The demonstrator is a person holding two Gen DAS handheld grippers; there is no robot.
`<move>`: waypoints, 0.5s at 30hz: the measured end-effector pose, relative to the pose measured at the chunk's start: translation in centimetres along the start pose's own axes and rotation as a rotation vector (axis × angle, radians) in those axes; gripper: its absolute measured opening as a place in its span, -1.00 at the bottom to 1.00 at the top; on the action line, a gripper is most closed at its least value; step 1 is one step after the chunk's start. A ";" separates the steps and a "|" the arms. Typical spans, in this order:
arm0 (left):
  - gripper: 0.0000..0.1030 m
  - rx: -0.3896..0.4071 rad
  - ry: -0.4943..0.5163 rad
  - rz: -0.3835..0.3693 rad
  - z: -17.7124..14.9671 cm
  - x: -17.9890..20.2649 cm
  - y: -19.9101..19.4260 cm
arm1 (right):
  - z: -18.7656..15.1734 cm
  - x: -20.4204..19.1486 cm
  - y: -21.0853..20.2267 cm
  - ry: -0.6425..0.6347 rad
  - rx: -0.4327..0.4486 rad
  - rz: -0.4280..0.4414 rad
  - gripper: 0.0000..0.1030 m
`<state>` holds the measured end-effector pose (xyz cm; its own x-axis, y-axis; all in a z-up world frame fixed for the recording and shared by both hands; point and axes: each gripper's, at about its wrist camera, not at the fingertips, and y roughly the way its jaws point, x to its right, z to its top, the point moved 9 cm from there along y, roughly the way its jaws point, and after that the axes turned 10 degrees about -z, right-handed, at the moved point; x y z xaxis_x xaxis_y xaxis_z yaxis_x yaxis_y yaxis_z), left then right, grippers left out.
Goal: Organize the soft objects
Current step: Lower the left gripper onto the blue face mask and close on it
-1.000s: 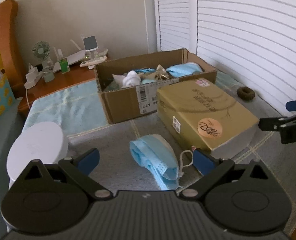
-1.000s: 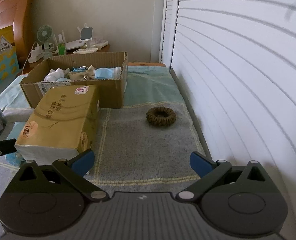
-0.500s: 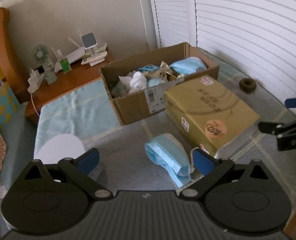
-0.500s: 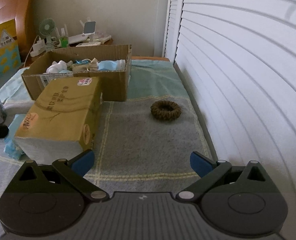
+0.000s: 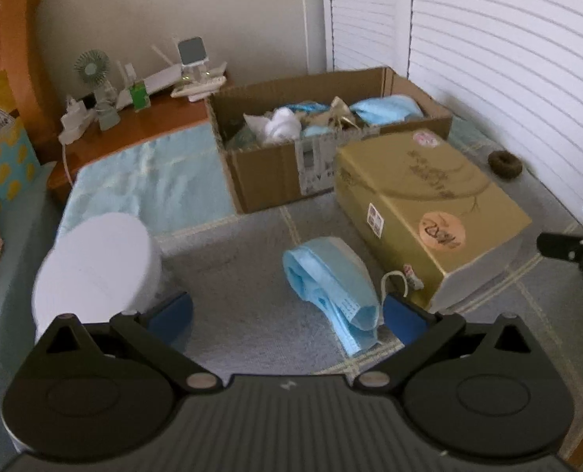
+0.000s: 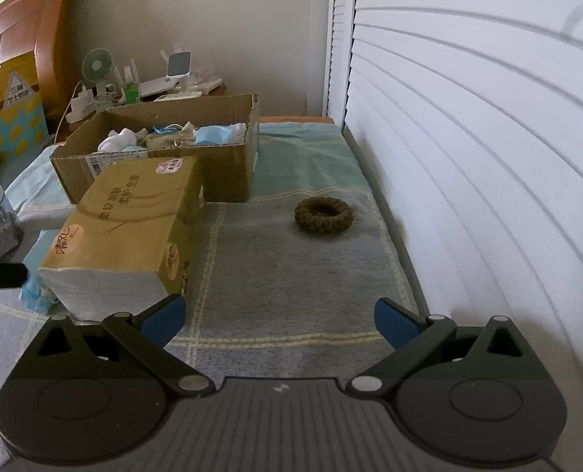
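- Since the earlier frames the left claw [image 5: 287,314] has come nearer the folded blue face mask [image 5: 330,283], which now lies farther left in its view, between the two blue fingertips [image 5: 173,312] and closer to the right-hand one.
- Its fingers are spread wide and hold nothing; the mask rests on the grey towel [image 5: 236,275], apart from both tips.
- Just right of the mask stands a gold tissue box [image 5: 425,200], one white ear loop of the mask curling beside the box's near corner.
- Behind them, farther off, an open cardboard box [image 5: 275,169] holds white cloth, more blue masks and a tan bundle.
- At the near left a white round lid [image 5: 94,263] is blurred.
- A wooden nightstand [image 5: 161,118] at the far left carries a small fan [image 5: 91,65] and chargers.
- Over on the right side, the right claw [image 6: 279,316] is likewise spread wide and empty, above the grey towel.
- Ahead of it, well apart, a brown knitted ring [image 6: 322,216] lies on the towel near the white louvred doors [image 6: 468,137].
- From this view the tissue box sits to the left, touching the cardboard box behind it.
- A dark tip of the other claw shows at each view's edge.
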<state>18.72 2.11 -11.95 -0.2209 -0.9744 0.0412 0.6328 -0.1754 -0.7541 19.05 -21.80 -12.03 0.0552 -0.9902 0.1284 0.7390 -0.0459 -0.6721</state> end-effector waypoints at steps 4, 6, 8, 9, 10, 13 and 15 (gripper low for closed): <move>0.99 0.015 0.017 -0.015 -0.1 0.4 0.7 | -0.1 0.2 0.2 0.006 -0.004 -0.007 1.00; 0.99 0.023 0.019 -0.018 -0.1 0.6 0.9 | -0.1 0.3 0.3 0.008 -0.005 -0.010 1.00; 0.98 0.027 0.016 -0.029 -0.2 0.8 1.2 | 0.0 0.2 0.3 0.006 -0.007 -0.010 1.00; 0.98 0.027 0.014 -0.032 -0.3 0.8 1.4 | -0.1 0.2 0.3 0.003 -0.007 -0.010 1.00; 0.98 0.027 0.011 -0.037 -0.3 0.9 1.6 | -0.1 0.2 0.3 0.000 -0.007 -0.012 1.00; 0.98 0.029 0.015 -0.042 -0.4 1.1 2.1 | -0.2 0.0 0.4 -0.007 -0.012 -0.012 1.00; 0.98 0.032 0.023 -0.039 -0.5 1.2 2.5 | -0.3 0.0 0.7 -0.016 -0.018 -0.022 1.00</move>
<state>19.62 0.58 -14.09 -0.2630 -0.9632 0.0548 0.6468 -0.2181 -0.7308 19.35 -21.90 -12.70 0.0500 -0.9866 0.1553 0.7283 -0.0704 -0.6817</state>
